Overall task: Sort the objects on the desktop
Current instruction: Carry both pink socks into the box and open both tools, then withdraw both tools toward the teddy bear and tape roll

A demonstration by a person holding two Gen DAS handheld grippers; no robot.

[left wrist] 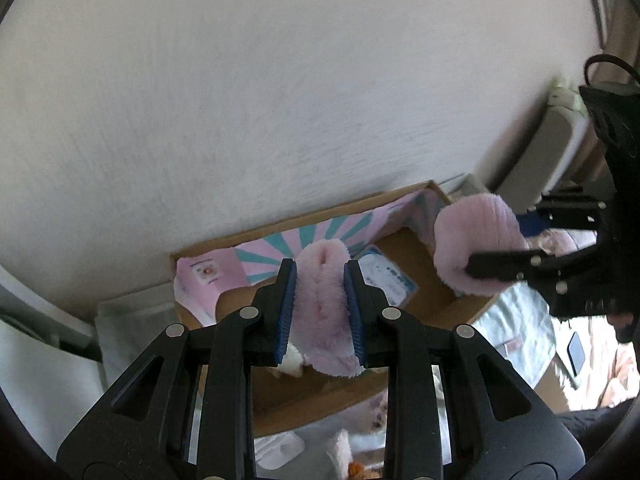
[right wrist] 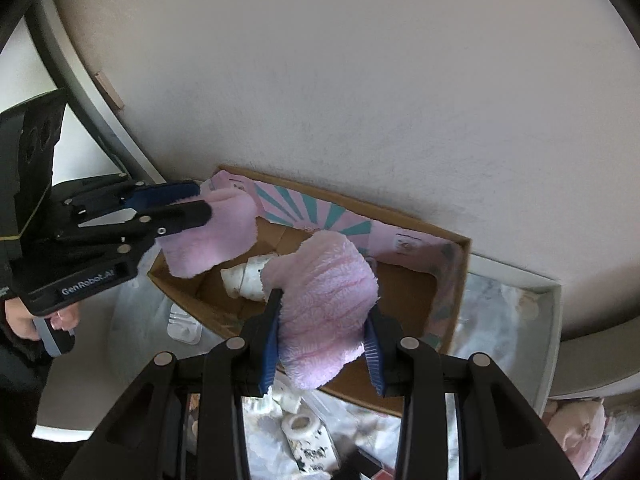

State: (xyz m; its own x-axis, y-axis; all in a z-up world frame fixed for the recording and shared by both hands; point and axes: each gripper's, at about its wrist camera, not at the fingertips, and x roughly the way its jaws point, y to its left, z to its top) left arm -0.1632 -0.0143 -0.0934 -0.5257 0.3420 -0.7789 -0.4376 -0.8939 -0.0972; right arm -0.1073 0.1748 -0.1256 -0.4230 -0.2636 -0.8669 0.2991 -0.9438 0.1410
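Note:
My left gripper [left wrist: 320, 312] is shut on a fluffy pink plush piece [left wrist: 326, 312] and holds it above an open cardboard box [left wrist: 280, 224] by the wall. My right gripper [right wrist: 322, 344] is shut on a second pink plush piece [right wrist: 324, 304] over the same box [right wrist: 460, 280]. Each view shows the other one: the right gripper [left wrist: 500, 256] with its plush [left wrist: 472, 244] at the right, the left gripper [right wrist: 188, 202] with its plush [right wrist: 216, 240] at the left. I cannot tell whether the two plush pieces are joined.
The box is lined with pink and teal striped paper [left wrist: 304, 240] and holds a white cylindrical object [right wrist: 248, 276] and a printed card [left wrist: 388, 280]. A white tape roll [right wrist: 300, 428], a white case [left wrist: 280, 448] and plastic wrapping [right wrist: 496, 312] lie around it. A phone [left wrist: 576, 348] lies at the right.

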